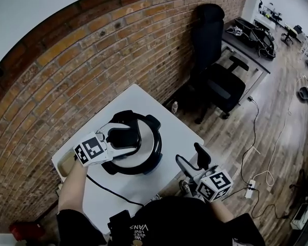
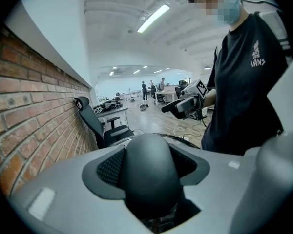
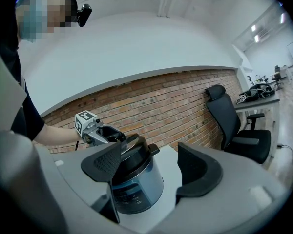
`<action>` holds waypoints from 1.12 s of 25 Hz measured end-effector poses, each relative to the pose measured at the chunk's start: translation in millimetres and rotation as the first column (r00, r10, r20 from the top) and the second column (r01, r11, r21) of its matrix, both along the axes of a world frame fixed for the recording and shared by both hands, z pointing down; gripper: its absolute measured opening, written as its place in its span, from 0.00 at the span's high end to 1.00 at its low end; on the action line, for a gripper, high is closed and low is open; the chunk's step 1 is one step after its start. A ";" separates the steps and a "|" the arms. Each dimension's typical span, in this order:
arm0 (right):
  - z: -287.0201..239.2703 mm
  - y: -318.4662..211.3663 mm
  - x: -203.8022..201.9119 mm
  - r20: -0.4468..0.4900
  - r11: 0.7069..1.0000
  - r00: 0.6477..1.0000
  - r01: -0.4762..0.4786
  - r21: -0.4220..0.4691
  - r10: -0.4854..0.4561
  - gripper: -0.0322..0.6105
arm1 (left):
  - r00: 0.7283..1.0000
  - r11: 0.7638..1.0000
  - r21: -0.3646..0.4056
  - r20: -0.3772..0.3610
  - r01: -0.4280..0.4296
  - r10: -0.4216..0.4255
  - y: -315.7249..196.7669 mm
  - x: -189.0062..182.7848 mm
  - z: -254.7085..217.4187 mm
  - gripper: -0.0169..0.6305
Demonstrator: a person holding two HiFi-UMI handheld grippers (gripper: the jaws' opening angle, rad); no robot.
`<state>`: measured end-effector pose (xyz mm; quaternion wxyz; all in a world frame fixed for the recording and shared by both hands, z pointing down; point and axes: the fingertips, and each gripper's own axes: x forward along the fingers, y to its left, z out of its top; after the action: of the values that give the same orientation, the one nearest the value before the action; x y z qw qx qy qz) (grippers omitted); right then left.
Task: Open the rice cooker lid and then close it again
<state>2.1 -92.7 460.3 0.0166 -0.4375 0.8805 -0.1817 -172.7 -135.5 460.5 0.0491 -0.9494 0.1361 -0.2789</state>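
Black domed plastic lid handle [image 2: 149, 174]: sits right between the left tool's textured pads and fills the gap. The pads bear on both flanks, so I read it as clamped on the handle; the jaws stand wide only because the handle is wide.
Dark round lid [image 1: 146, 123]: on top of the cooker. The right gripper view hints that it is tipped up a little on the gripped side, but I can't be sure. My judgement is that the opening step is in hand and the lid has not swung clear.
Blue-grey steel-sided rice cooker [image 3: 136, 185]: upright near the middle of the tabletop, with its dark control panel facing the person's side.
Left tool [image 1: 120, 138]: comes in from the person's left and angles down onto the handle. Gripping at the top centre probably gives a straight lift without twisting the lid.
Black power cord [image 1: 110, 188]: trails from the cooker's left across the tabletop toward the near edge.
Small white tabletop [image 1: 180, 132]: pushed against a red brick wall [image 1: 92, 50]; the cooker takes up much of it.
Right tool [image 1: 193, 161]: jaws apart with nothing in them. It is held off the near tabletop edge by the person's body, well apart from the cooker and pointing at it. It is likely parked clear because the lid is a one-tool job.
Risk: nothing steadies the pot body, so a sticking lid could drag it.
Black office chair [image 1: 215, 76]: beside the tabletop, out of the way.
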 end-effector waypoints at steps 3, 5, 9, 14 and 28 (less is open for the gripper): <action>-1.8 -1.5 0.6 0.000 1.000 1.000 -0.002 0.006 0.002 0.40 | 1.000 1.000 -0.004 0.019 -0.002 0.002 -1.0 0.1 0.6 0.54; -2.3 -1.2 0.6 0.002 1.000 1.000 -0.001 0.006 0.001 0.40 | 1.000 1.000 -0.002 0.025 0.004 -0.003 -0.6 -1.2 0.2 0.54; -1.8 0.1 2.4 0.000 1.000 1.000 0.004 0.000 -0.004 0.40 | 0.999 1.000 -0.006 0.044 -0.002 0.003 0.8 -3.7 0.0 0.54; -0.1 -1.4 2.1 -0.006 1.000 1.000 0.016 -0.009 -0.016 0.40 | 0.999 1.000 -0.004 0.039 -0.014 0.014 0.2 -2.1 -1.0 0.54; 3.4 -8.2 -0.4 -0.004 0.999 1.000 0.030 -0.015 -0.030 0.40 | 0.996 0.996 -0.008 -0.005 -0.089 0.089 5.9 -1.4 0.0 0.54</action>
<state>1.7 -100.9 463.7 0.0088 -0.4248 0.8856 -0.1875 -174.2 -129.6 460.5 0.0572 -0.9553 0.0927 -0.2748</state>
